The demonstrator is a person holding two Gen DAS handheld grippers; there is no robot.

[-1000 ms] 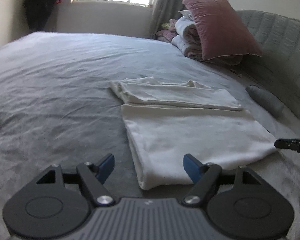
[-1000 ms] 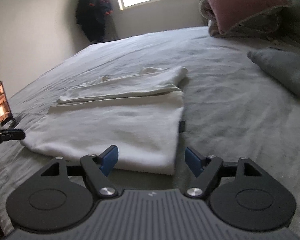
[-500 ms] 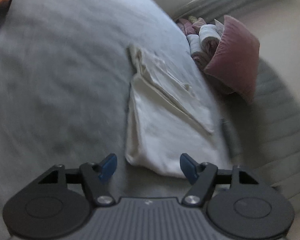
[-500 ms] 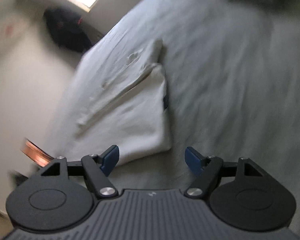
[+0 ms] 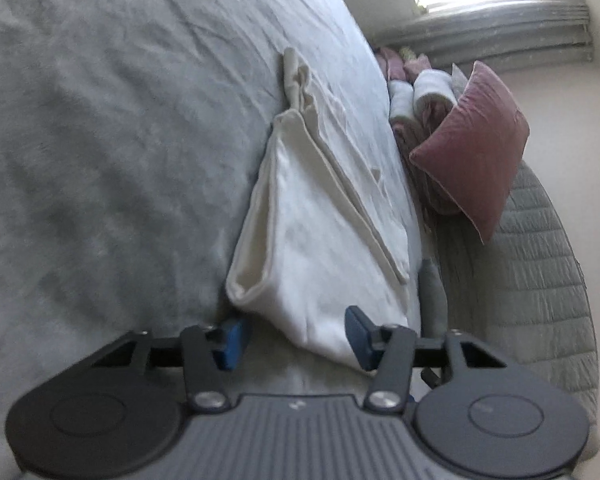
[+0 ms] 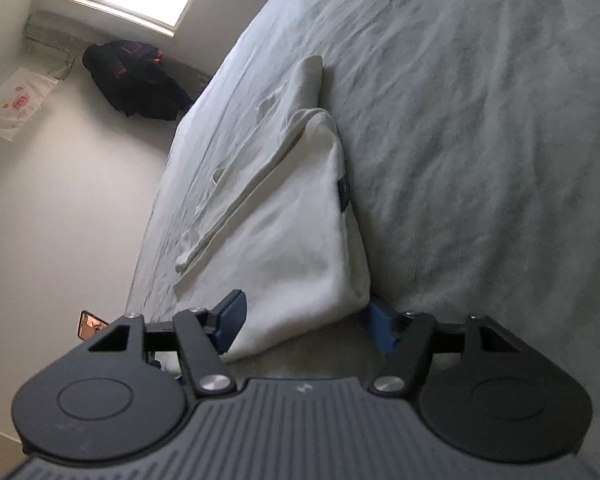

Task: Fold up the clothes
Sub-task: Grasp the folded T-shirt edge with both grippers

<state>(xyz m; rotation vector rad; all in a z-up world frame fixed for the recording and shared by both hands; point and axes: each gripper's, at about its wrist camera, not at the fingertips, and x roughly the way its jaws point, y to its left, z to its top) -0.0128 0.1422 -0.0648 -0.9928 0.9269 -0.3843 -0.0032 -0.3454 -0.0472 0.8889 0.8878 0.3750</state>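
Observation:
A partly folded white garment (image 5: 320,216) lies on the grey bed (image 5: 100,140), with its sleeves folded across its far part. My left gripper (image 5: 296,338) is open and rolled sideways, with the garment's near left corner between its blue pads. In the right wrist view the same white garment (image 6: 284,224) shows a small dark tag on its side seam. My right gripper (image 6: 306,326) is open too, also rolled, its jaws on either side of the near right corner.
A pink pillow (image 5: 476,148) and rolled towels (image 5: 416,92) are stacked by the quilted grey headboard (image 5: 540,264). A grey rolled item (image 5: 430,280) lies beside the garment. A dark jacket (image 6: 136,80) hangs by the window. A phone (image 6: 90,324) stands at the bed's edge.
Both grippers have rolled onto their sides and moved forward and down, so that the garment's two near corners now sit between their open jaws.

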